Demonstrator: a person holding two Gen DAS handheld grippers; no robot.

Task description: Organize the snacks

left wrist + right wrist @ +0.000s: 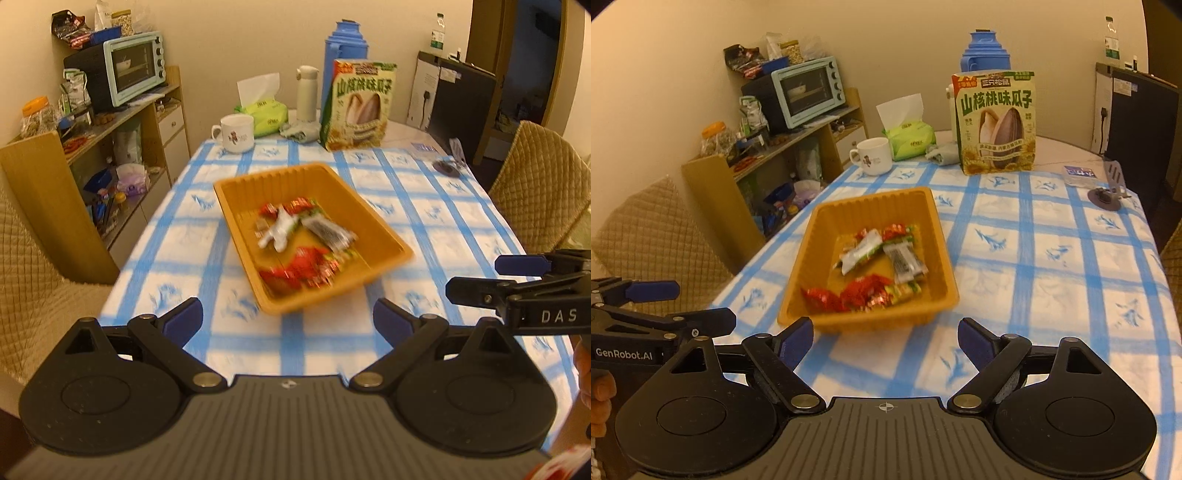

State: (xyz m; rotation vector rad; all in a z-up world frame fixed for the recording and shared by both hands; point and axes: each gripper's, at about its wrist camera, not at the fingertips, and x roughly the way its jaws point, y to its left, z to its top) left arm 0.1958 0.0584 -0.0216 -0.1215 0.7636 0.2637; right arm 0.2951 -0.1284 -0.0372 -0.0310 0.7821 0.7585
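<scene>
With the snacks (875,273) gathered in the orange tray (831,221) ahead, both the left claw (288,321) and right claw (886,339) hang spread wide and empty above the bench (1052,258), likely because sorting looks finished.

Orange tray (934,236), red snack wrappers (849,295), blue-and-white checked tablecloth (1034,258)

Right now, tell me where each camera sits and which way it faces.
Left wrist: on the left gripper, angled down over the table at the orange tray; its open fingers show, plus the right gripper at the right edge.
Right wrist: on the right gripper, same downward aim; a hand holds the left gripper.
Shared: tray, seed bag, mug, toaster oven.
</scene>
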